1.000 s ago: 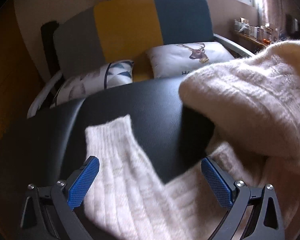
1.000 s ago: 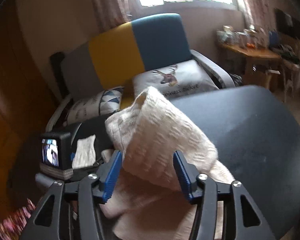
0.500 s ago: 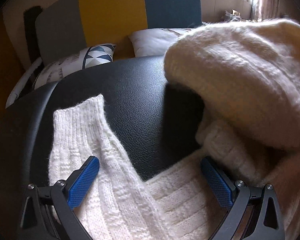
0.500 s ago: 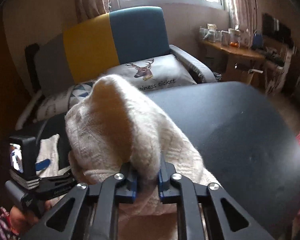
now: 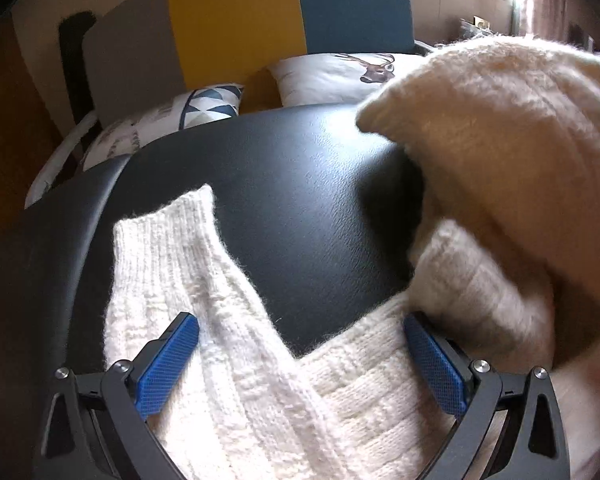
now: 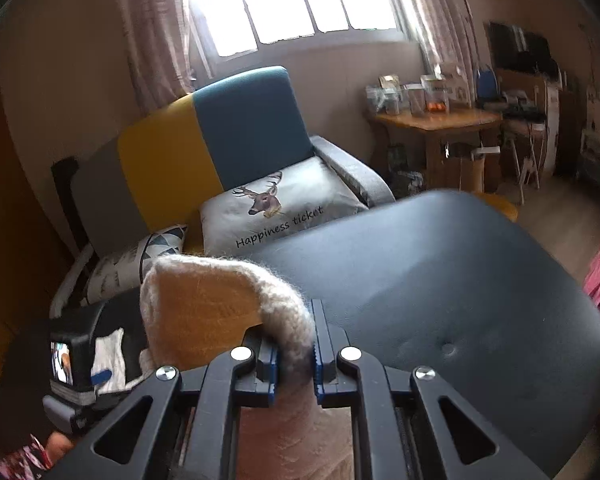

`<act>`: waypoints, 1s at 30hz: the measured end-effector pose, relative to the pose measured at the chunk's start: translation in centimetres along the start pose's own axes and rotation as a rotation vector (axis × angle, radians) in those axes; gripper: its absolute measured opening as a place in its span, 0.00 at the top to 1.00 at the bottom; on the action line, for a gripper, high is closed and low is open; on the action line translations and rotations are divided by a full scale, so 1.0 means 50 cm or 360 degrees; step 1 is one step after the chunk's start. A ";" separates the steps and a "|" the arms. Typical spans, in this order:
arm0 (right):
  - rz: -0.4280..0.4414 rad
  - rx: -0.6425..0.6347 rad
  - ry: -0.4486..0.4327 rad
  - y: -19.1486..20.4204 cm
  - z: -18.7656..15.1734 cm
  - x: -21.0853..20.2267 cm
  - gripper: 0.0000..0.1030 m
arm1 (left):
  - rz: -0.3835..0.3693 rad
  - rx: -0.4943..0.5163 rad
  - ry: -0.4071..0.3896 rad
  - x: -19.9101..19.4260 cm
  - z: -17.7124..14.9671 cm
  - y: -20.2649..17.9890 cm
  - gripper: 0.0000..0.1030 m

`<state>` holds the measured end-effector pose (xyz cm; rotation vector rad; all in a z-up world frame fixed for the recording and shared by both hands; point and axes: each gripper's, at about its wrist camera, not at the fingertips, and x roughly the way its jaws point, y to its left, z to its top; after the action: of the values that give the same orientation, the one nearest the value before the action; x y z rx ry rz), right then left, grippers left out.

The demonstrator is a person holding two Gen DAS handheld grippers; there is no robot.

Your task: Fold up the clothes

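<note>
Item: cream knit sweater (image 5: 260,392), lying on the black padded counter (image 5: 300,184); we take the sweater's body as our landmark. Left sleeve (image 5: 160,256): flat on the counter, angled away from the body, cuff at the far end. Right portion: a fold (image 6: 220,312) of the knit lifted clear of the counter, above the body and to its right. Right gripper (image 6: 294,356): clenched on that raised fold, pads pressing the knit from both sides. Left gripper (image 5: 300,364): released, jaws wide, poised low over the body where the left sleeve joins it, nothing pinched. Beyond the counter: a sofa (image 6: 204,148) with cushions, not involved. Step in hand, as we judge it: the first fold, carrying the right side over toward the middle. Next move, in our view: we should lay the raised fold across the body and let go once it rests flat, while the left gripper pins the body or takes up the left sleeve.
</note>
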<state>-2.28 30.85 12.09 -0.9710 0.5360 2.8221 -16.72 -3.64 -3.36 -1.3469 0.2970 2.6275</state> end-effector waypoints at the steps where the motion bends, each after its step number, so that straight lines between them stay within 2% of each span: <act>1: 0.0009 0.0013 0.0028 -0.013 0.005 0.009 0.89 | 0.0015 0.0014 -0.0011 -0.003 -0.005 -0.002 0.00; 4: 0.0020 -0.0020 0.0155 -0.042 0.016 0.052 0.89 | 0.0066 0.0073 -0.0020 -0.005 -0.007 -0.001 0.00; 6: 0.0021 -0.0063 0.0185 -0.053 0.030 0.067 0.89 | 0.0120 0.0119 -0.0028 -0.005 -0.007 0.003 0.00; 9: -0.0082 -0.0211 0.0141 -0.059 0.075 0.071 0.89 | 0.0140 0.0112 -0.0032 -0.004 -0.012 0.017 0.00; 12: -0.0158 -0.0180 0.0159 -0.091 0.112 0.096 0.89 | 0.0117 0.0059 -0.0019 -0.004 -0.019 0.036 0.00; 15: -0.0332 -0.0151 0.0226 -0.148 0.132 0.160 0.89 | 0.0120 0.0015 -0.0014 -0.007 -0.026 0.044 0.00; 18: -0.0475 -0.0082 0.0357 -0.216 0.109 0.249 0.89 | 0.0158 0.0015 -0.0038 -0.012 -0.032 0.041 0.00; 20: -0.0441 -0.0038 0.0444 -0.247 0.086 0.293 0.89 | 0.0174 0.0006 -0.0048 -0.017 -0.035 0.036 0.00; 21: -0.0399 -0.0028 0.0493 -0.256 0.072 0.314 0.85 | 0.0162 -0.0007 -0.0042 -0.018 -0.035 0.036 0.00; 22: -0.0364 -0.0036 0.0548 -0.258 0.058 0.330 0.84 | 0.0135 -0.0029 -0.0028 -0.019 -0.033 0.039 0.00; 23: -0.0349 -0.0054 0.0600 -0.256 0.046 0.342 0.75 | 0.0093 -0.0063 -0.0021 -0.023 -0.031 0.045 0.00; 24: -0.0355 -0.0077 0.0624 -0.254 0.040 0.343 0.75 | 0.0038 -0.0109 -0.0022 -0.031 -0.030 0.053 0.00; 26: -0.0416 -0.0119 0.0580 -0.245 0.041 0.310 0.75 | -0.0074 -0.0199 -0.0023 -0.047 -0.028 0.069 0.00; 28: -0.0456 -0.0121 0.0427 -0.231 0.053 0.236 0.74 | -0.0179 -0.0281 -0.0046 -0.067 -0.028 0.081 0.00; 30: -0.0375 -0.0169 0.0230 -0.197 0.055 0.145 0.68 | -0.0254 -0.0312 -0.0111 -0.094 -0.038 0.077 0.00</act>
<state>-7.44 40.94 6.76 -1.1792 0.2661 2.6069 -13.48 -8.12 -0.25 -1.2717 -0.0769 2.6162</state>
